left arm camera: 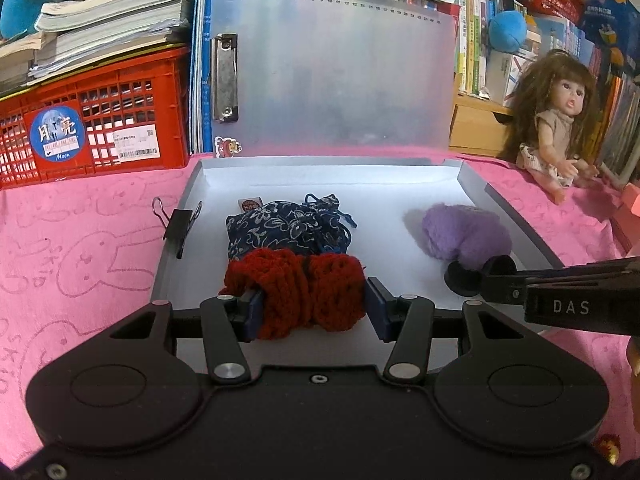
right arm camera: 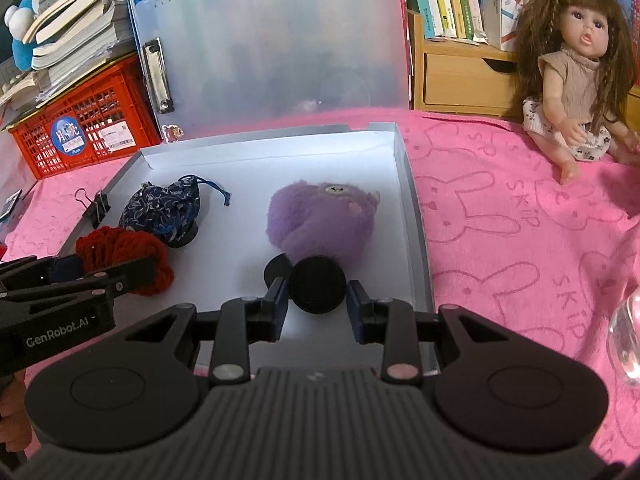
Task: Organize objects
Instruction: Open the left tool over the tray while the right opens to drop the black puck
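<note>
Holding items low inside grey box [left arm camera: 516, 216] | left gripper [left arm camera: 314, 308] clamps red knitted bundle [left arm camera: 296, 292] | right gripper [right arm camera: 318, 304] brackets black disc [right arm camera: 318, 290] of purple plush [right arm camera: 320, 220], contact unclear | blue floral pouch [left arm camera: 288, 228] already boxed; doll [right arm camera: 576, 64], binder clip [left arm camera: 178, 226] remain.

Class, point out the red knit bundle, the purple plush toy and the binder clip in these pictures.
Red knit bundle [left arm camera: 298, 294]: left wrist view, middle of the yarn.
Purple plush toy [right arm camera: 320, 222]: right wrist view, middle of its furry body.
Binder clip [left arm camera: 178, 226]: left wrist view, black body.

Red knit bundle [left arm camera: 296, 292], purple plush [right arm camera: 320, 220] inside box [right arm camera: 416, 216].
</note>
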The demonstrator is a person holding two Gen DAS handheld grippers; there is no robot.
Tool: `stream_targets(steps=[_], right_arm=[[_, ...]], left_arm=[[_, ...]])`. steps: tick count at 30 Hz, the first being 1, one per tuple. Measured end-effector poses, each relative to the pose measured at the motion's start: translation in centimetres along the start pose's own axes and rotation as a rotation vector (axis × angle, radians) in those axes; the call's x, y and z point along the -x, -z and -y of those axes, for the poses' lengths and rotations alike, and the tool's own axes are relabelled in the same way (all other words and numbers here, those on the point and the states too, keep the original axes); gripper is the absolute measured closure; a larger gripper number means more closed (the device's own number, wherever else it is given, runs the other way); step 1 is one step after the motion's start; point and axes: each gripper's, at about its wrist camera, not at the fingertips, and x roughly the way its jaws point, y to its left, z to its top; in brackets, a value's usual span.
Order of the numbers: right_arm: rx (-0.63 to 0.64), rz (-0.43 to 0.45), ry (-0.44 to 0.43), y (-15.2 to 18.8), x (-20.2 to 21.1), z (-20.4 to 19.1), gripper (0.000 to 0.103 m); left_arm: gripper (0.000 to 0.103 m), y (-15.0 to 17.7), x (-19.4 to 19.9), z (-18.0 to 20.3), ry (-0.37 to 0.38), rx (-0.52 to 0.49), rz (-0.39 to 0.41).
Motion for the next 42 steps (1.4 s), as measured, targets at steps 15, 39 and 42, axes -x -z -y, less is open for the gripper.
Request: stream_targets(steps=[15,39,42], right_arm=[[0.000,0.025,-0.009,0.2,1.1,0.0,0.044],[0.090,0.126,-0.027,1.1,7.8,-1.0,0.036],[0.105,0.141,-0.038,1.5,8.8,-1.3,0.036]], left_arm=[[0.047,0.0,1.0,0.1,0.005,0.000,-0.003],[0.039,0.7,8.5,1.3,0.080,-0.061,0.087],[0.039,1.1,9.4,1.4,0.092,-0.070,0.091]])
